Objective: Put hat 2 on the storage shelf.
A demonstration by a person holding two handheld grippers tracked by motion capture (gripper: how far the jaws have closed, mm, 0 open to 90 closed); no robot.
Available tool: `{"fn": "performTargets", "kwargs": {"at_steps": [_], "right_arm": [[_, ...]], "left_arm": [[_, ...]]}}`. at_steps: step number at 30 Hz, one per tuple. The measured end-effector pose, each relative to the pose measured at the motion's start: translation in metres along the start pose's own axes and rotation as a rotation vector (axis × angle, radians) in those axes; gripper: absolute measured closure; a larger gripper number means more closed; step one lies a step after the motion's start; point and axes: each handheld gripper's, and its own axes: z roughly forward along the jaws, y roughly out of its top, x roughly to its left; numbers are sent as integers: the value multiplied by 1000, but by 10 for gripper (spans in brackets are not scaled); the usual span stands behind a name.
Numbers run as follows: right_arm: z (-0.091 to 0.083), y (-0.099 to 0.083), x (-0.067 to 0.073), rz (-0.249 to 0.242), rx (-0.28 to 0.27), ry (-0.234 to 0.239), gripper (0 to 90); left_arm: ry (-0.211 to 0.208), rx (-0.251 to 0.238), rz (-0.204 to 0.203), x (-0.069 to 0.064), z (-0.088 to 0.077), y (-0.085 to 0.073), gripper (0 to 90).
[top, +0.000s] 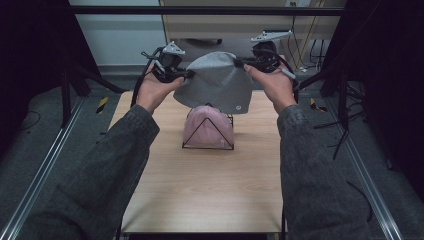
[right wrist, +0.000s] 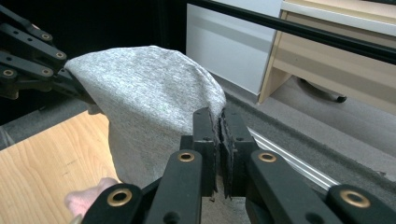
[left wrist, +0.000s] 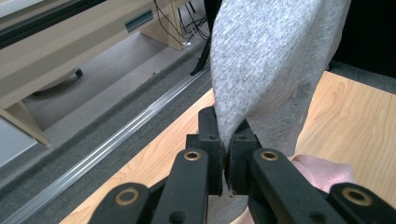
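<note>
A grey knit cloth point(top: 215, 82) hangs in the air above the far part of the table, stretched between both grippers. My left gripper point(top: 186, 74) is shut on the cloth's left edge, and its own view shows the fabric point(left wrist: 271, 60) pinched between the jaws point(left wrist: 228, 135). My right gripper point(top: 240, 63) is shut on the right edge, with the cloth point(right wrist: 149, 107) caught at its tips point(right wrist: 219, 126). Below the cloth a pink knit item point(top: 207, 127) rests on a black wire stand point(top: 220, 145).
The wooden table point(top: 210, 195) has bare surface toward the near side. Metal rails point(top: 50, 160) run along the floor on both sides. A beige desk point(top: 240, 25) and cables stand beyond the far edge. Dark frames flank the table.
</note>
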Motion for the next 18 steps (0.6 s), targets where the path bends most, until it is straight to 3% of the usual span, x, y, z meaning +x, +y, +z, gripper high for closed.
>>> {"fn": "performTargets", "kwargs": {"at_steps": [18], "right_arm": [[7,-17,3,10,24,19,863]], "left_arm": [[-12,25,-27,-3,12,-21,866]]}}
